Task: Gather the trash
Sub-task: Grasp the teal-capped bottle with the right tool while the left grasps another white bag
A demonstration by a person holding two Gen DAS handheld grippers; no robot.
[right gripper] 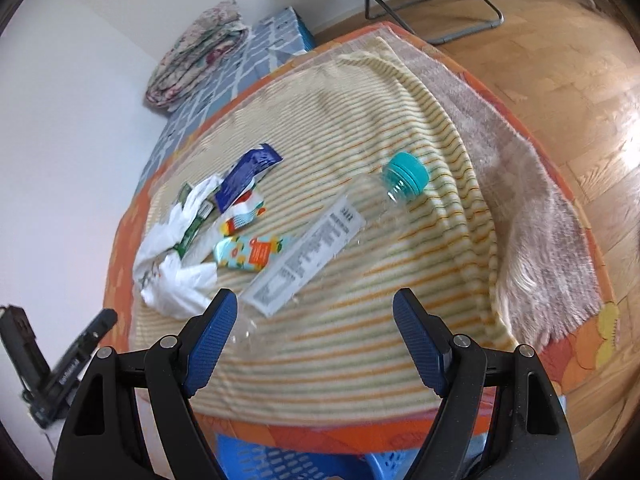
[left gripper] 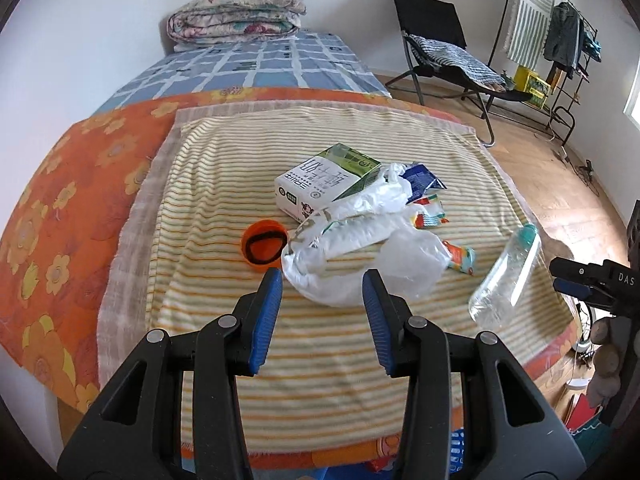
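A: Step in hand? Both tools are hovering over the trash on the bed's striped blanket (left gripper: 224, 184). Left tool (left gripper: 322, 280) is standing partly open, empty, facing the crumpled plastic bag (left gripper: 352, 248).

B: Right tool (right gripper: 316, 300) is gaping wide, empty, over the clear bottle (right gripper: 320, 240). Next is likely calling for lowering and closing around the bottle's body.

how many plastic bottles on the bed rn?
1. The clear plastic bottle with a teal cap lies on its side on the striped blanket, right of the trash pile, ahead of the right hand-held gripper. More could hide under the bags.
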